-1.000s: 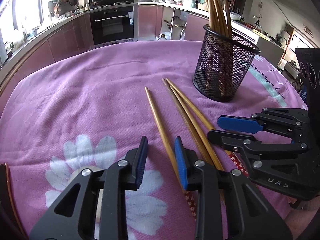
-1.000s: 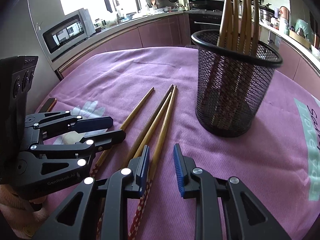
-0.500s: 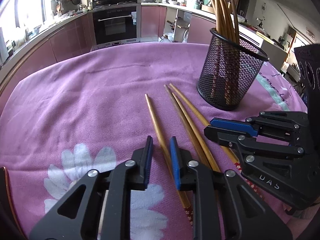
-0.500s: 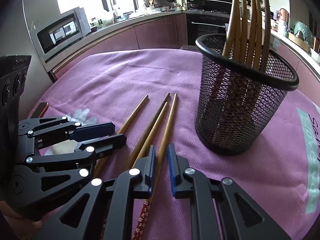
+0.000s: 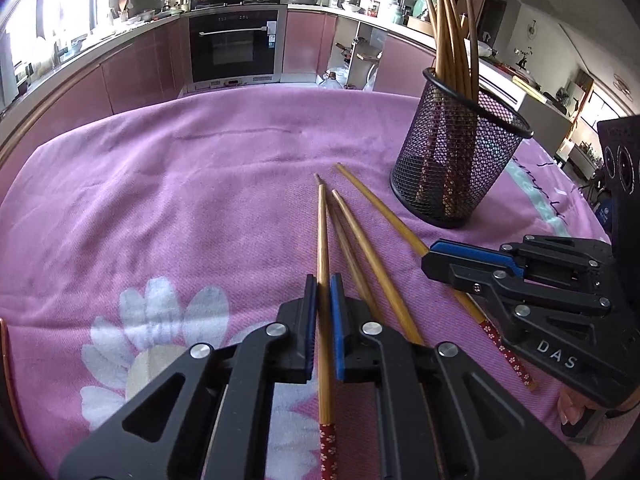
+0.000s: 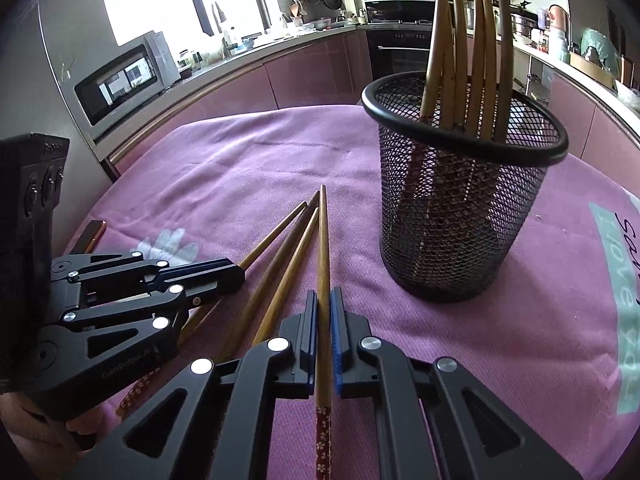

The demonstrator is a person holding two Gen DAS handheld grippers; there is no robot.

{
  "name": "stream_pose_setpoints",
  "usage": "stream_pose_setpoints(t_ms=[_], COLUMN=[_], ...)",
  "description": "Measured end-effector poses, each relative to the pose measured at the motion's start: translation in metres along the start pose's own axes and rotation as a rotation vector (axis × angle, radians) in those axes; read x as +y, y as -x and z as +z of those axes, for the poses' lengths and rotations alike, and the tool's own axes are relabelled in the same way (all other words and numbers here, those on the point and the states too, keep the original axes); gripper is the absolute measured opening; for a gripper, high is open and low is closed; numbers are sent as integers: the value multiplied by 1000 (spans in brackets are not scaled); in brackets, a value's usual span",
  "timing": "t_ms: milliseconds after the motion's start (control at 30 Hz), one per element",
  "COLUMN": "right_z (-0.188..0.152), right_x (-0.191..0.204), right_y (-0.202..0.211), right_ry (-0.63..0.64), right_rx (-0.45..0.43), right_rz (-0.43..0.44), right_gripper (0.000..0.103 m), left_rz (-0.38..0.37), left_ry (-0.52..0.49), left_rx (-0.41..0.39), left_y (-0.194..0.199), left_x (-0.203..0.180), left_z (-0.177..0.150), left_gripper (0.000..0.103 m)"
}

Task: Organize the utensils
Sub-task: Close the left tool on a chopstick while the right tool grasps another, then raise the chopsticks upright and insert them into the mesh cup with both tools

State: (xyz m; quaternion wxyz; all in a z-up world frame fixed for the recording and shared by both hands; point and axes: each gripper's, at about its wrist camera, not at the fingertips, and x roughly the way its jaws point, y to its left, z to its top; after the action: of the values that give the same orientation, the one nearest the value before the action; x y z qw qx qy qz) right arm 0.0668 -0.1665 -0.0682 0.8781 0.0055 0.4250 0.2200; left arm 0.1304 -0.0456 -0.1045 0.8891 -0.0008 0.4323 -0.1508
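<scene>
Nearest in each wrist view, a pair of tongs is clenched on one bamboo chopstick. The left tongs (image 5: 323, 300) pinch the left chopstick (image 5: 322, 236) between blue pads, roughly a third of the way up from its red flower-patterned end, which runs back beneath the frame. The right tongs (image 6: 324, 312) grip the right chopstick (image 6: 322, 248) in the same way, its patterned end also trailing under them. Both sticks point away toward the far side, thin tips forward.

These sticks should handle as light, stiff and smooth, so they may swivel or slip in the pads; a hold nearer the middle would likely steady them better.

Just beyond, between the two tongs, two loose chopsticks (image 5: 366, 256) lie on the pink-clothed surface (image 5: 180, 184), close together and fanning outward.

Farther on and to the right stands the black mesh holder (image 6: 464, 216), upright, with several chopsticks (image 6: 460, 40) already leaning inside. It is near the held tips but apart from them, so each stick probably needs lifting and tipping upright to drop in.
</scene>
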Motion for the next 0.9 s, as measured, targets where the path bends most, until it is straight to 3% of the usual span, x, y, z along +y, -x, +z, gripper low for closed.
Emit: stream_pose_setpoints(t_ms=[500, 900], right_z=[-6, -2], right_x=[-4, -24], right_y=[50, 96], right_ry=[-17, -55], right_rx=[-95, -221], right_rz=[124, 145], right_gripper=[5, 5], left_rz=[-121, -225], left_ry=[5, -23], left_rx=[-84, -202], left_y=[50, 109], left_x=[-5, -12], left_z=[9, 23], left_gripper=[8, 7])
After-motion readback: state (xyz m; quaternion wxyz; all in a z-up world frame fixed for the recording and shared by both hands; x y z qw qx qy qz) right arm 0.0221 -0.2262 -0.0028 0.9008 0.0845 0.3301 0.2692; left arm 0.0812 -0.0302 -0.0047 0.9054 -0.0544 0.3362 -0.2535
